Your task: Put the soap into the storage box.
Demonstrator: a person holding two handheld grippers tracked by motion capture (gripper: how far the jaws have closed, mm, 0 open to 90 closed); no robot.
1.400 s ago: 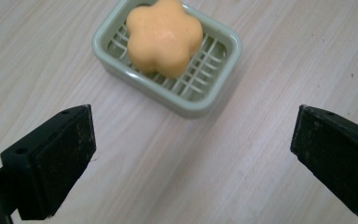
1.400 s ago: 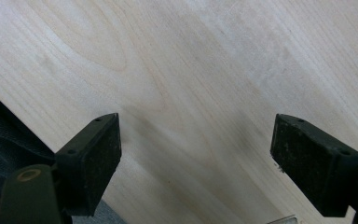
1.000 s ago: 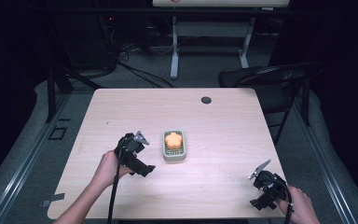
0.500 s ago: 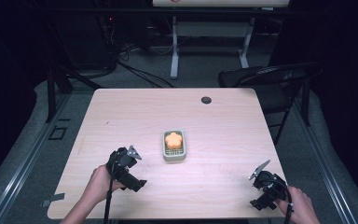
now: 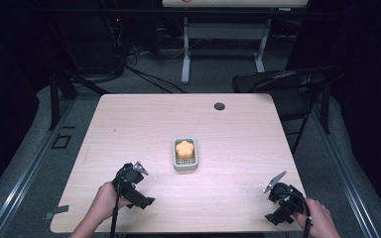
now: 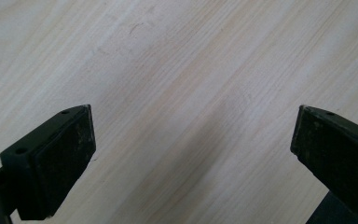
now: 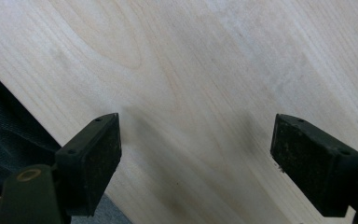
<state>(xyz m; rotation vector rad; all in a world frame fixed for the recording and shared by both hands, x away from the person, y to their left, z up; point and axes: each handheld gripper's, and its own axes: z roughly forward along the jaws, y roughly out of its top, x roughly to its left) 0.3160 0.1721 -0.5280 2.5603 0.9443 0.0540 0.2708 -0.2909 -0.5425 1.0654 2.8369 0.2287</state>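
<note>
My left claw (image 5: 138, 171) sits low over the near-left part of the counter (image 5: 129, 124), jaws spread wide with nothing between them; in the left gripper view (image 6: 193, 144) only bare pale wood grain lies in the gap. My right claw (image 5: 276, 182) is at the near-right corner of the counter, also spread wide and empty; the right gripper view (image 7: 196, 154) shows wood between the jaws and the counter edge with dark floor past it at the left. The orange flower-shaped piece (image 5: 184, 148) lies in the small grey tray (image 5: 185, 165) near the counter's middle, well apart from both claws, nearer the left one. It looks like a soap or sponge, but I cannot tell which from the high view. A small dark round disc (image 5: 220, 106) lies near the far edge.
</note>
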